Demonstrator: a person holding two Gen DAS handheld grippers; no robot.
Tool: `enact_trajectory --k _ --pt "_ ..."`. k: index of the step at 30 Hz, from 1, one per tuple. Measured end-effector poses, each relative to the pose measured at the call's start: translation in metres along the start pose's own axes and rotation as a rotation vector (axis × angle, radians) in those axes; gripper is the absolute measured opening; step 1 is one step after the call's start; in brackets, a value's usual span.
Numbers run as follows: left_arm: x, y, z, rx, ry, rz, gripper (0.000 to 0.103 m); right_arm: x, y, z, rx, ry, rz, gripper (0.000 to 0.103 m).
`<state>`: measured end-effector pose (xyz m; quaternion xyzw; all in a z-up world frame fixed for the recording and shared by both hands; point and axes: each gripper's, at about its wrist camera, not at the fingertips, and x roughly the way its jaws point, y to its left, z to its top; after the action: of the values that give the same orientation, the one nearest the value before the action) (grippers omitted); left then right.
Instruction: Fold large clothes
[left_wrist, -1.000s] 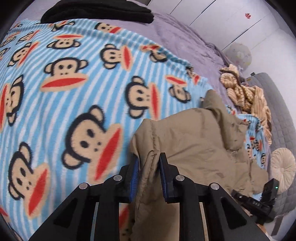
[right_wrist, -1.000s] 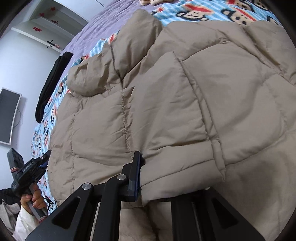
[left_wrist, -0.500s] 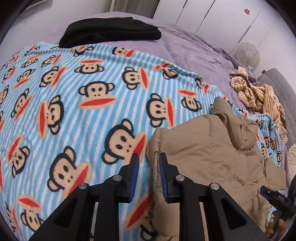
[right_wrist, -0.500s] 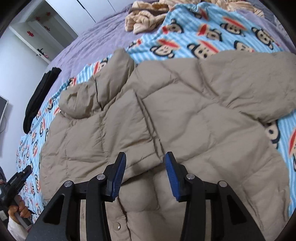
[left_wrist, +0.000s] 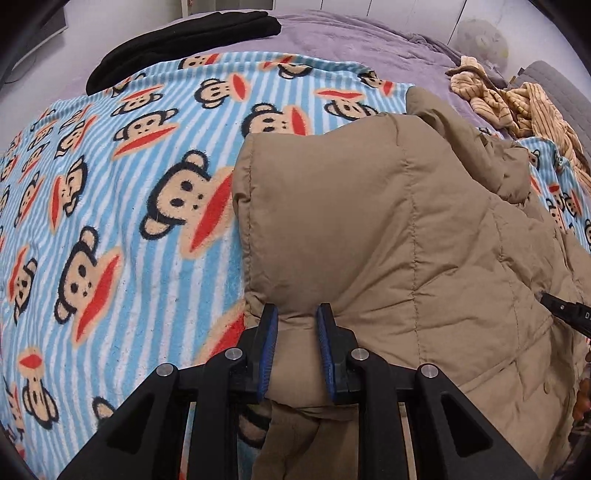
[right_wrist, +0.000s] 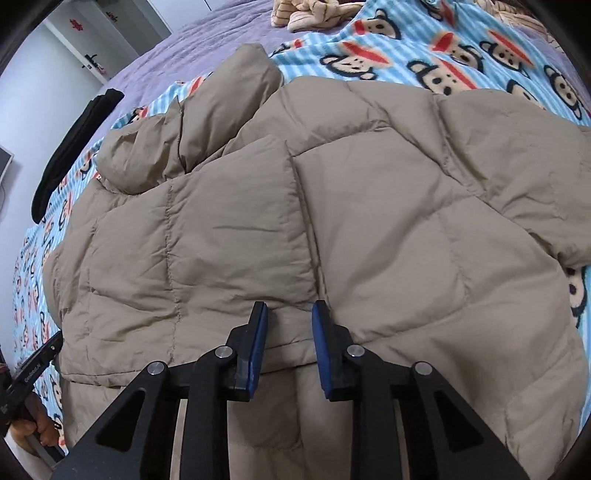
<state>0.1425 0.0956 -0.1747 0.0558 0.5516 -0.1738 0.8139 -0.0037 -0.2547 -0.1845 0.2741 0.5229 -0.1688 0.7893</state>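
Roughly midway, by my reading. Tan puffer jacket (right_wrist: 369, 221) lies spread on a monkey-print blanket (left_wrist: 110, 184) over a purple bedspread (left_wrist: 351, 37). One side panel, probably a sleeve or front flap, already sits folded in across the body; its edge runs down the middle in the right wrist view. Hood (right_wrist: 229, 96) is bunched at the far end, not yet tucked.

Left gripper (left_wrist: 295, 332): jaws drawn in on a fold of the jacket at its near left edge, fabric pinched and bulging between the blue pads. Right gripper (right_wrist: 288, 332): jaws at the hem of the folded panel, cloth lying between them, but whether the pads actually pinch it I cannot tell.

Other side of the jacket, at the right of the right wrist view, is loose and lumpy, lying out over the blanket. I judge that side needs bringing in, then the hood, then a fold across the length.

Nearby, well apart from the jacket: black garment (left_wrist: 184, 40) at the far end of the bed, striped yellow cloth (left_wrist: 517, 103) heaped to the far right.
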Motion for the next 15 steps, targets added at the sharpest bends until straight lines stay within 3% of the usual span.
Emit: enact_trajectory --k 2,5,9,10,11,12,13,15 --pt "-0.005 -0.002 0.004 0.003 0.009 0.021 0.024 -0.007 -0.009 -0.001 0.022 0.001 -0.024 0.026" --pt "-0.018 -0.01 0.008 0.015 0.003 0.058 0.024 -0.022 -0.03 -0.005 0.082 -0.006 0.024 0.029" --pt "-0.038 -0.035 0.008 0.05 -0.019 0.049 0.024 -0.037 -0.048 -0.015 0.139 0.002 0.107 0.037" --pt "-0.04 -0.043 0.008 0.064 -0.02 0.046 0.034 -0.038 -0.052 -0.017 0.152 0.006 0.123 0.041" --pt "-0.042 -0.053 0.006 0.078 -0.021 0.045 0.051 -0.039 -0.055 -0.018 0.161 0.009 0.133 0.042" --pt "-0.045 -0.062 0.006 0.085 -0.027 0.047 0.089 -0.04 -0.058 -0.019 0.167 0.011 0.137 0.042" --pt "-0.048 -0.071 0.004 0.089 -0.051 0.051 0.098 -0.041 -0.061 -0.021 0.169 0.011 0.141 0.042" --pt "-0.052 -0.093 0.001 0.117 -0.067 0.046 0.098 -0.043 -0.068 -0.022 0.177 0.01 0.153 0.042"
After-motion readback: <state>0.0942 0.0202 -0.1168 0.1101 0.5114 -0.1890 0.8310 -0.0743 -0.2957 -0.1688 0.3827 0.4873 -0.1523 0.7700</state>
